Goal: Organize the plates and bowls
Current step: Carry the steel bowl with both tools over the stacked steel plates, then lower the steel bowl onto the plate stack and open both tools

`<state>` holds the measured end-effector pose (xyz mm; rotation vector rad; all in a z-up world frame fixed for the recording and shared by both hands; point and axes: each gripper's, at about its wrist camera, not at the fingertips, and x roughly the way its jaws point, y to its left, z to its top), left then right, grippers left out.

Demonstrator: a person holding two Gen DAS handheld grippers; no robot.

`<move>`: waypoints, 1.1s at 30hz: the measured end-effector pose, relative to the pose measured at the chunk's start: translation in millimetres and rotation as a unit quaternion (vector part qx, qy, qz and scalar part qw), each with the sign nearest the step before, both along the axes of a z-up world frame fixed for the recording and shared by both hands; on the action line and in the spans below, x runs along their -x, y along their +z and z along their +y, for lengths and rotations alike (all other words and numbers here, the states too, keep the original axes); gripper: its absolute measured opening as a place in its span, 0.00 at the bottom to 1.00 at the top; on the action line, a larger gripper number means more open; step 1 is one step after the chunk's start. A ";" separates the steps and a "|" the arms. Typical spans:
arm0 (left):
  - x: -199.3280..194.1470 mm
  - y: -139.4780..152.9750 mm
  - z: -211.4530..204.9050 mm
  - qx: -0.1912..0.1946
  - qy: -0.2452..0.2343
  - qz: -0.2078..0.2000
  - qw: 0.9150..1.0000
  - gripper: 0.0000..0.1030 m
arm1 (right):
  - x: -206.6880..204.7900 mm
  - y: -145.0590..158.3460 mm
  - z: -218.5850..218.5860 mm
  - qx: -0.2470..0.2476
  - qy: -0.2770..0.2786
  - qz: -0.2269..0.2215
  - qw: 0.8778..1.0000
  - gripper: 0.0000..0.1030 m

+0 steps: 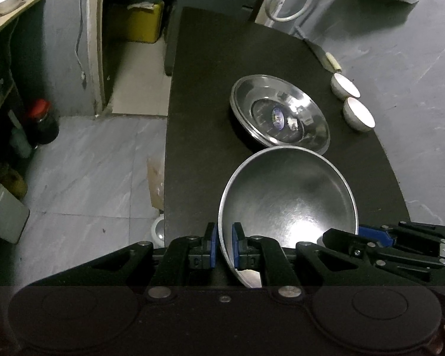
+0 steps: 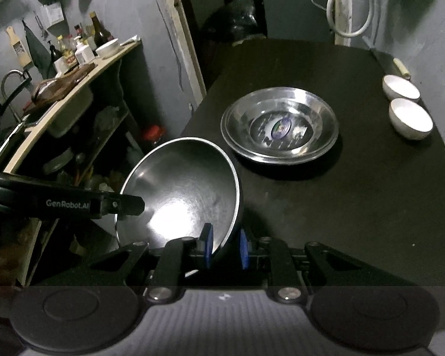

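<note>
A steel plate (image 1: pixel 287 195) is held tilted above the black table (image 1: pixel 198 136). My left gripper (image 1: pixel 224 246) is shut on its left rim. My right gripper (image 2: pixel 225 247) is shut on its right rim; the plate (image 2: pixel 181 195) shows in the right wrist view too. The right gripper (image 1: pixel 370 237) also shows in the left wrist view, and the left gripper's body (image 2: pixel 65 203) in the right wrist view. Stacked steel plates (image 1: pixel 279 112) lie flat beyond it on the table (image 2: pixel 370 195); they also show in the right wrist view (image 2: pixel 279 126). Two white bowls (image 1: pixel 357 114) (image 1: pixel 344 84) stand at the right edge.
A knife (image 1: pixel 326 55) lies at the table's far right. A counter (image 2: pixel 74 74) with bottles, a bowl and a sink stands left. A red-capped jar (image 1: pixel 41 121) and containers sit on the tiled floor (image 1: pixel 98 163). A white hose (image 2: pixel 347 6) hangs on the wall.
</note>
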<state>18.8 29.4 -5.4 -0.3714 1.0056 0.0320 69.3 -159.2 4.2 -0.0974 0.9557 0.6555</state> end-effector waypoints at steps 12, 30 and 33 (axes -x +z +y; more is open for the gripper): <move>-12.3 -8.0 -0.8 -0.003 0.001 0.013 1.000 0.10 | -17.0 -13.9 4.2 0.006 -0.002 0.027 1.000 0.20; -10.3 -10.4 4.8 0.021 -0.005 0.002 1.000 0.20 | -15.4 -16.1 4.9 0.001 -0.028 0.038 0.999 0.21; -6.7 -6.4 5.6 0.017 -0.007 -0.011 1.000 0.27 | -14.6 -15.7 4.7 0.002 -0.036 0.035 0.999 0.27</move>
